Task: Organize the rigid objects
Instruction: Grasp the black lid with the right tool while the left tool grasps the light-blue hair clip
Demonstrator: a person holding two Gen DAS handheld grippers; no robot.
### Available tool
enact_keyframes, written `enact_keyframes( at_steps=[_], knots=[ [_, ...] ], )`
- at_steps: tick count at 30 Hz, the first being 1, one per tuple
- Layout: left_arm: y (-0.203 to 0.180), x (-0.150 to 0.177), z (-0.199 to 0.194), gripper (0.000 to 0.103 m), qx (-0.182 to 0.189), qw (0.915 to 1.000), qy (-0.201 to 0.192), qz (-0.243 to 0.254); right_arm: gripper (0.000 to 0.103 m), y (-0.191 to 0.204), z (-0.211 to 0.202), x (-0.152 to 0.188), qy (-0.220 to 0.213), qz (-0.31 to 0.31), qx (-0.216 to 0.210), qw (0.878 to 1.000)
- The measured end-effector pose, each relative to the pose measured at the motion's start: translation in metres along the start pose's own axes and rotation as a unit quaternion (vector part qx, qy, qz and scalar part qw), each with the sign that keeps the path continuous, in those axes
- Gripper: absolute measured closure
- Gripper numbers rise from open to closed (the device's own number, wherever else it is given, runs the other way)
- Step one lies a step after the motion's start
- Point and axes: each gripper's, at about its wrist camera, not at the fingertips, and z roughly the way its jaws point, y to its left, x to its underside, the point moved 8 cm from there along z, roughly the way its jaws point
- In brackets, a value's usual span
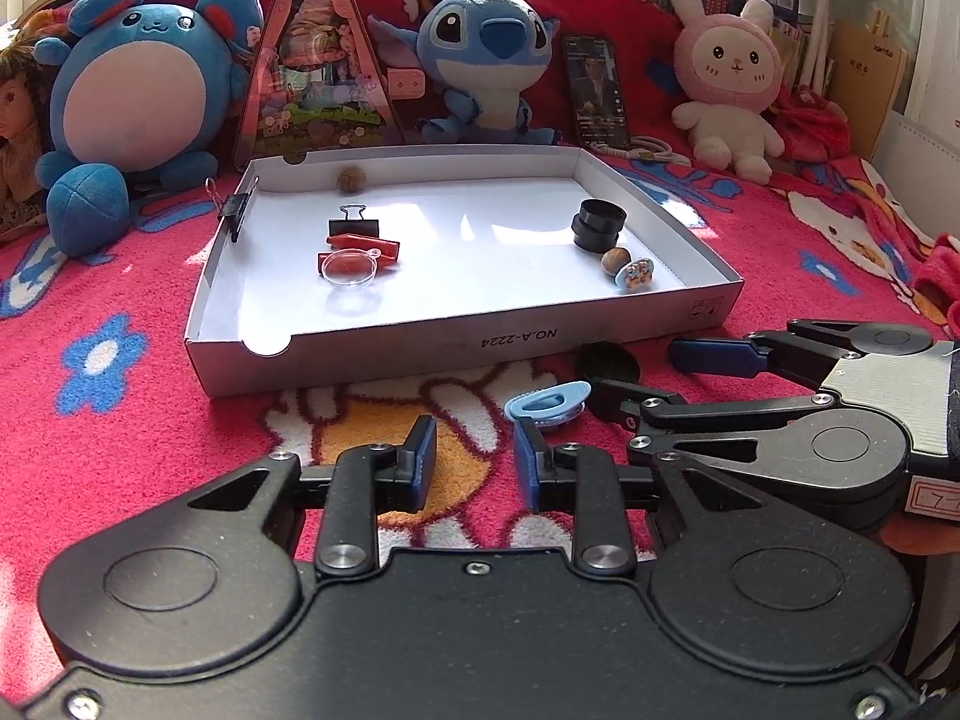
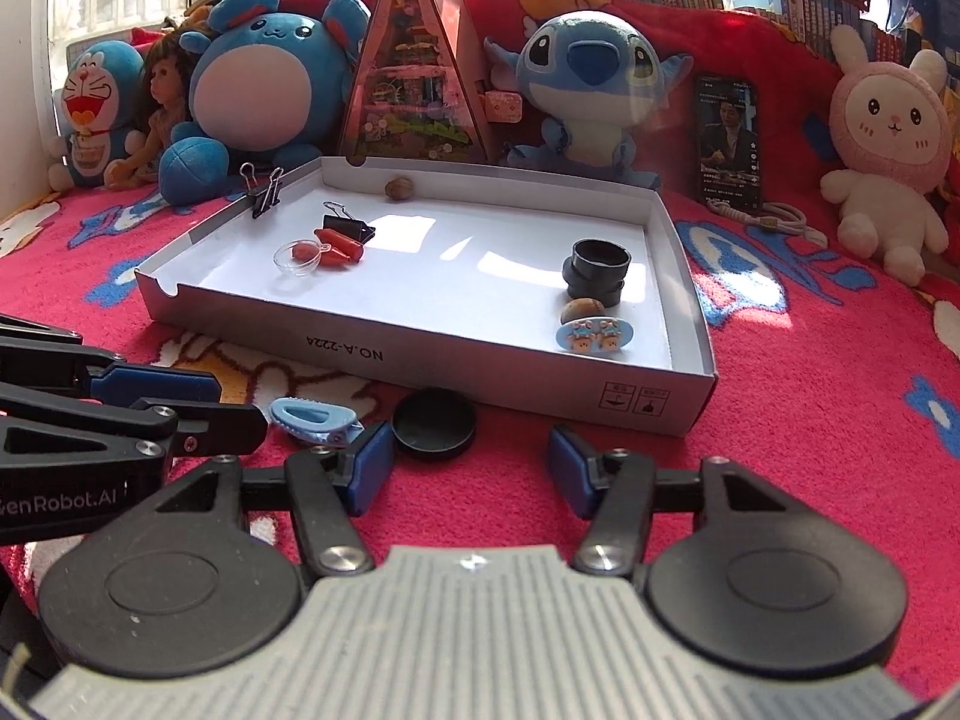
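Observation:
A light-blue hair clip [image 1: 549, 403] [image 2: 312, 418] and a round black cap [image 1: 606, 361] [image 2: 433, 423] lie on the red blanket, just in front of the white cardboard tray [image 1: 420, 354] [image 2: 510, 381]. My left gripper [image 1: 474, 463] [image 2: 240, 402] is open by a narrow gap with nothing between its fingers; the clip lies just past its right fingertip. My right gripper [image 2: 471, 465] [image 1: 654, 378] is open wider. The cap sits just ahead of its fingertips, nearer the left pad, and no pad presses on it.
In the tray lie a binder clip [image 1: 354, 222], red pieces under a clear dome [image 1: 351, 267], two walnuts, a black ring [image 1: 600, 225] and a blue badge [image 2: 594, 333]. Another binder clip [image 2: 261, 189] grips its left wall. Plush toys, a triangular box and a phone [image 2: 729, 141] stand behind.

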Motion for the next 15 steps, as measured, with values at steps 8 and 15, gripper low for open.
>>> enact_keyframes(
  at_steps=[8,15],
  knots=[
    [-0.003,0.001,0.001,0.068,0.002,0.9999,-0.002,-0.012,0.066,0.004,-0.001,0.000,-0.024,0.010,-0.024,0.999],
    [-0.014,-0.001,0.004,0.059,0.008,0.9997,-0.010,-0.019,0.066,-0.012,-0.016,0.003,-0.041,0.020,0.004,0.999]
  ],
)
